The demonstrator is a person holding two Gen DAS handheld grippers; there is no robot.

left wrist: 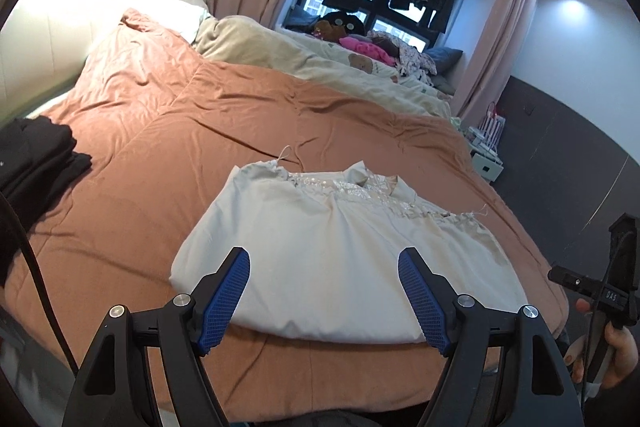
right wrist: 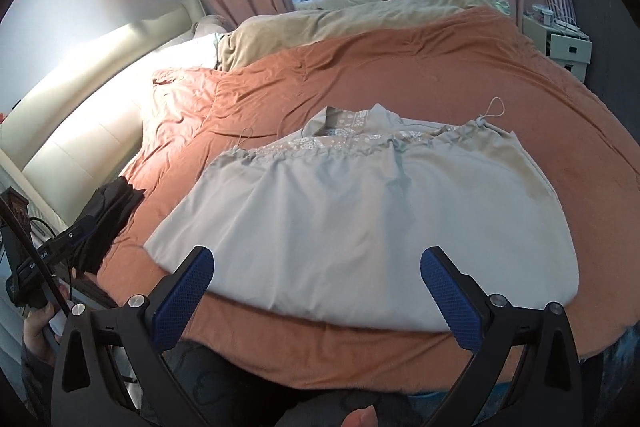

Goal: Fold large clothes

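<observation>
We see the white garment (left wrist: 340,259) lying folded on the orange bedspread (left wrist: 200,115), near the bed's close edge. In the left wrist view it lies straight ahead at 12 o'clock of the left hand-held gripper (left wrist: 324,267), whose blue pads (left wrist: 226,291) stand wide apart above the garment's near hem, gripping nothing. The garment's beaded neckline sits at its far edge, with thin drawstring loops sticking out at about 11 and 2 o'clock.

In the right wrist view the right hand-held gripper (right wrist: 316,267) is spread wide as well, empty, with the same garment (right wrist: 360,219) ahead at 12 o'clock and its hem between the fingers (right wrist: 452,299) in the picture. We cannot tell whether either pad touches the cloth.

A dark pile of clothes (left wrist: 36,163) lies on the bedspread at about 9 o'clock of the garment, well apart from it. At 12 o'clock beyond the bedspread lies a beige blanket (left wrist: 280,55).
</observation>
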